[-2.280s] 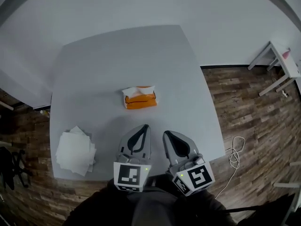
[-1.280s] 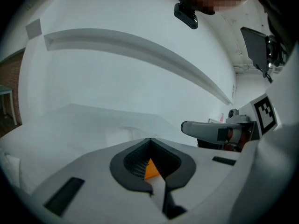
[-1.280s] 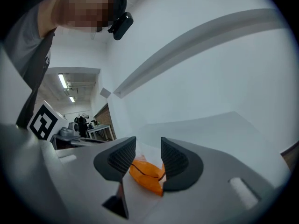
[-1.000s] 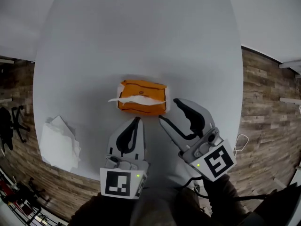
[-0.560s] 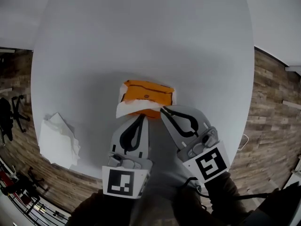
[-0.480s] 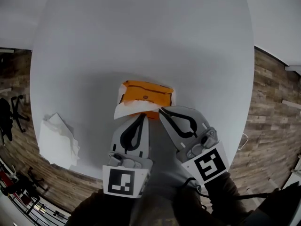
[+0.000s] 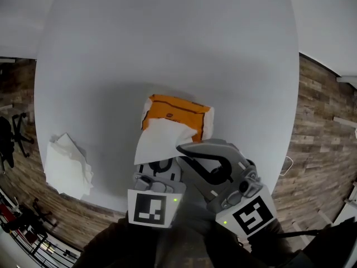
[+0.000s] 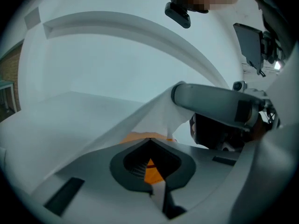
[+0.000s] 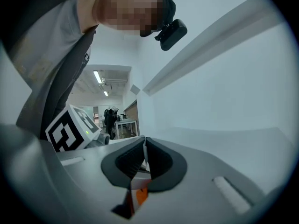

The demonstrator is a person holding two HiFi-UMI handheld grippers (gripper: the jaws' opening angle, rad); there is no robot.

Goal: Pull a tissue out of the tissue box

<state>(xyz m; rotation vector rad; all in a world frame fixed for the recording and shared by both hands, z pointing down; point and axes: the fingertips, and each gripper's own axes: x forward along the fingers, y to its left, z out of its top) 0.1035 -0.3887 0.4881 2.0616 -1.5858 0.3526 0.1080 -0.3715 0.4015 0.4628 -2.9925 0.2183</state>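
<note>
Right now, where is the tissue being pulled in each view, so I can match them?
Head view: tissue at centre, stretched from the orange box to the right gripper.
Left gripper view: at centre, sloping down-left from the right gripper.
Right gripper view: thin white strip pinched between the jaws.
Shared landmark: the box, an orange patch in the left gripper view, an orange sliver in the right.

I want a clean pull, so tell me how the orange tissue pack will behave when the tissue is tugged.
The orange tissue pack looks like a soft wrapper rather than a stiff box, so it probably crumples under pressure. It is likely light: with the tissue stretched up to the right gripper, it may slide or lift unless pinned.
</note>
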